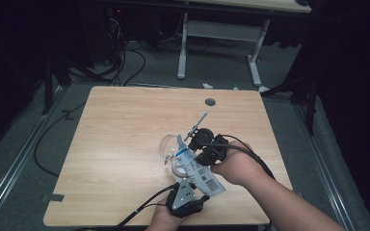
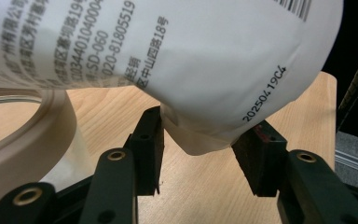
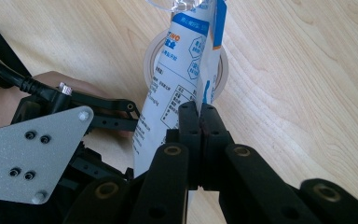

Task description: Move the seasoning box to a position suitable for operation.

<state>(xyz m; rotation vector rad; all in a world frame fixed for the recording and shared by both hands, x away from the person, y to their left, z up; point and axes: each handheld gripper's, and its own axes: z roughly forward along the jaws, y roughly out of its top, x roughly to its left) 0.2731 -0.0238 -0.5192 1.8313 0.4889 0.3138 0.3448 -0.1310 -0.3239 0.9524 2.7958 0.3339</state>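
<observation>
Right gripper is clamping the white-and-blue pouch along one side edge, jaws pressed together with only the film between them. The pouch is hanging tilted over the wooden table, its top end leaning over the clear cup and its barcode end pointing back toward the table's near edge.

Left gripper is sitting under the pouch's bottom corner, jaws standing apart. That corner is dipping into the gap; one pad looks to be just touching the film, the other is standing clear, so nothing is being squeezed there.

In the high view the left gripper is sitting at the near edge of the table, right below the pouch's barcode end, grey plate facing up. The right gripper is sitting just right of the pouch, hand wrapping around its body.

The cup is lying next to the pouch's upper end, near the table's middle. In the right gripper view a round rim is showing directly behind the pouch.
</observation>
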